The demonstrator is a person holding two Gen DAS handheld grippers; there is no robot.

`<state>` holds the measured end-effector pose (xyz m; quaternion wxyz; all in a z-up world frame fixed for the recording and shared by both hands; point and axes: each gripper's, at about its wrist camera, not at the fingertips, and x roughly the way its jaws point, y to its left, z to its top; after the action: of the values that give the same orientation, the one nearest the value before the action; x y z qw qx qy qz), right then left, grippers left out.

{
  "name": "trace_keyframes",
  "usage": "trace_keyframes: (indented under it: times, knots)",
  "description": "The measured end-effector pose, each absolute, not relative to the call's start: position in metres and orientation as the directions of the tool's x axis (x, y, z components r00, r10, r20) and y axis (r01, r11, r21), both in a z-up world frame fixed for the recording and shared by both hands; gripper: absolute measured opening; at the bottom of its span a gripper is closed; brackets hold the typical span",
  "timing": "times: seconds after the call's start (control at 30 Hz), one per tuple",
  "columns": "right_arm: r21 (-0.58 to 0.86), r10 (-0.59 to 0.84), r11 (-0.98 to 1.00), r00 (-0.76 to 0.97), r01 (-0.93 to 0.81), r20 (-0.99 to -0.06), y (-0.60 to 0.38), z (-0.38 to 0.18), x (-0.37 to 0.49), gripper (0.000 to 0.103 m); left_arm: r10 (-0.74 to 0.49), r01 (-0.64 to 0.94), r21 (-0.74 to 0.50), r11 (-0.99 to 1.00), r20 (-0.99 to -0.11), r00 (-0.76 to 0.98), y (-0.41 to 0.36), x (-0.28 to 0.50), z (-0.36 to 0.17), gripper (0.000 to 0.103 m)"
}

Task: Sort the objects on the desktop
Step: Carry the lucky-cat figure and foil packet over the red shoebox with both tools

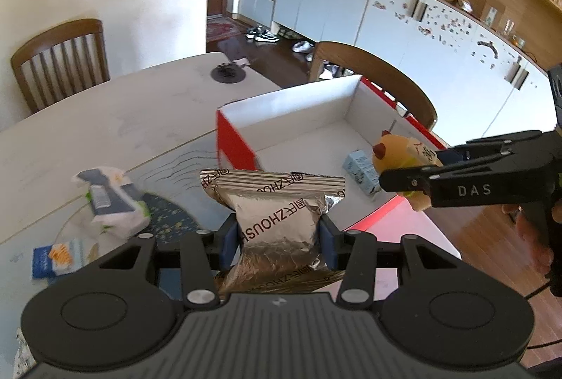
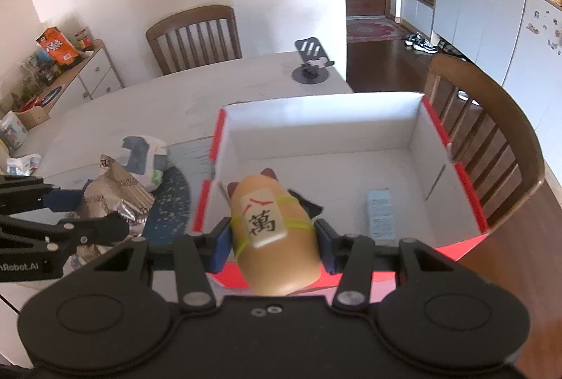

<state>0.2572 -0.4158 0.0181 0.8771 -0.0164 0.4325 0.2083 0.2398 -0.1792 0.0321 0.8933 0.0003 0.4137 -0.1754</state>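
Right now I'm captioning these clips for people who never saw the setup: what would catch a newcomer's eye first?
Most striking are the two loaded grippers. The left gripper clamps a crinkled silver foil snack bag above the table's near edge. The right gripper holds a tan cat toy bearing a mahjong tile over the near rim of the red-and-white box. Inside the box lies one small light-blue carton.

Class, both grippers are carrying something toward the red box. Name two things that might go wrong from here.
1. The left gripper pinches the foil packet low down, so its top could flop or slip.
2. The right gripper holds the rounded toy at the box edge; both grippers converge and may bump, or the toy could land on the blue carton.
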Motion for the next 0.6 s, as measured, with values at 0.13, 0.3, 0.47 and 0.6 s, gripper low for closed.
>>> trace_keyframes:
  times: [0.13,0.3,0.47,0.6]
  knots:
    - [0.149,0.342,0.918,0.544,-0.367,-0.766,-0.427,0.015,0.267,0.048,-0.316,0.331,-0.135,0.934,-0.744,0.588,-0.193,0.25,0.03,0.045]
    - [0.138,0.328,0.922,0.545,-0.361,-0.771,-0.436,0.009,0.28,0.048,-0.322,0.349,-0.129,0.928,-0.747,0.582,-0.209,0.264,0.029,0.045]
    - [0.121,0.309,0.928,0.544,-0.353,-0.78,-0.444,0.004,0.298,0.048,-0.328,0.372,-0.119,0.92,-0.753,0.57,-0.224,0.28,0.026,0.045]
    - [0.118,0.299,0.932,0.542,-0.343,-0.785,-0.45,0.0,0.313,0.048,-0.335,0.39,-0.117,0.913,-0.762,0.555,-0.237,0.292,0.02,0.045]
